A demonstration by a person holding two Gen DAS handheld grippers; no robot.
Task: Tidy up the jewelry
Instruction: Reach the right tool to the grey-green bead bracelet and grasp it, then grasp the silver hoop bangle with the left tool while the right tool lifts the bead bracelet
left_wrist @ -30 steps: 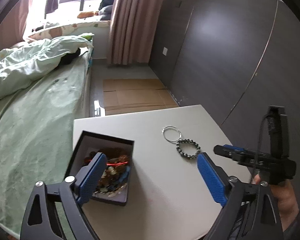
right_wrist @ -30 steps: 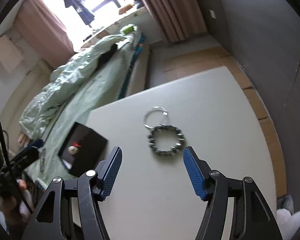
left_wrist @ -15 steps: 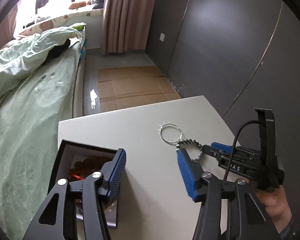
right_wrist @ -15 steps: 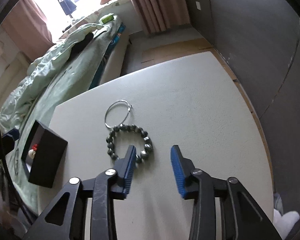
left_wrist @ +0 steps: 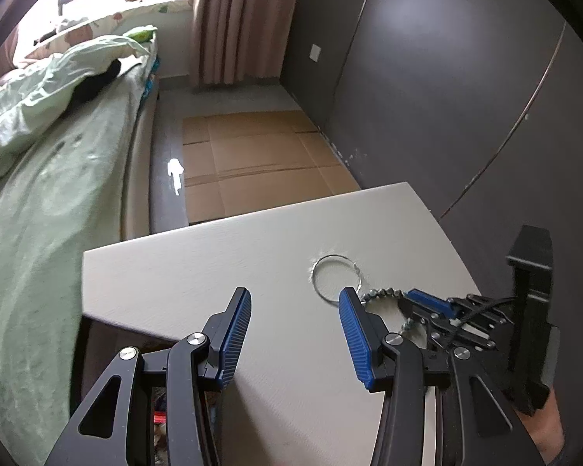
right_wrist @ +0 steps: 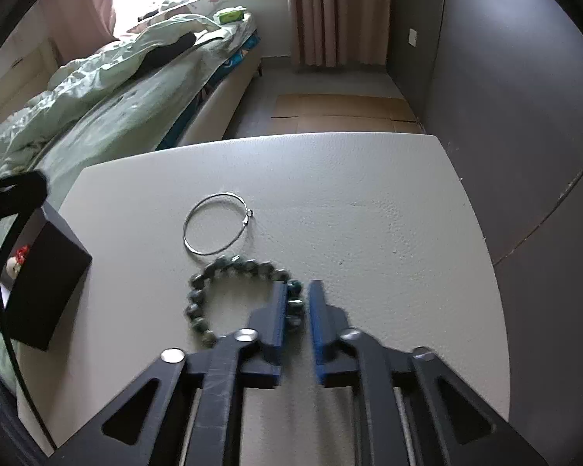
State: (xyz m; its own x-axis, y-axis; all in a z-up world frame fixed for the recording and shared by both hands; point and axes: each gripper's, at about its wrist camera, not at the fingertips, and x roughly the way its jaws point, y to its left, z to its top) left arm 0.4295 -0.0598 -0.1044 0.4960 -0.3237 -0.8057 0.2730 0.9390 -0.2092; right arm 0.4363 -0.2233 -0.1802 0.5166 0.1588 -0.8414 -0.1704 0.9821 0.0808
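Right gripper [right_wrist: 296, 310] fingers now nearly closed around beaded bracelet [right_wrist: 229, 268] mid-table [right_wrist: 369, 194]; left gripper [left_wrist: 293, 334] fingers open.

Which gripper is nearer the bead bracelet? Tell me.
Right. The right gripper has its nearly closed fingers around the bead bracelet; the left gripper hovers open beside it, not touching.

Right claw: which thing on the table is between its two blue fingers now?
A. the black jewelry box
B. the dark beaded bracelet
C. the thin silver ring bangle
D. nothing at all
B. In the right wrist view, the right claw has its fingers nearly closed around beads of the beaded bracelet, while the silver bangle lies free beyond it.
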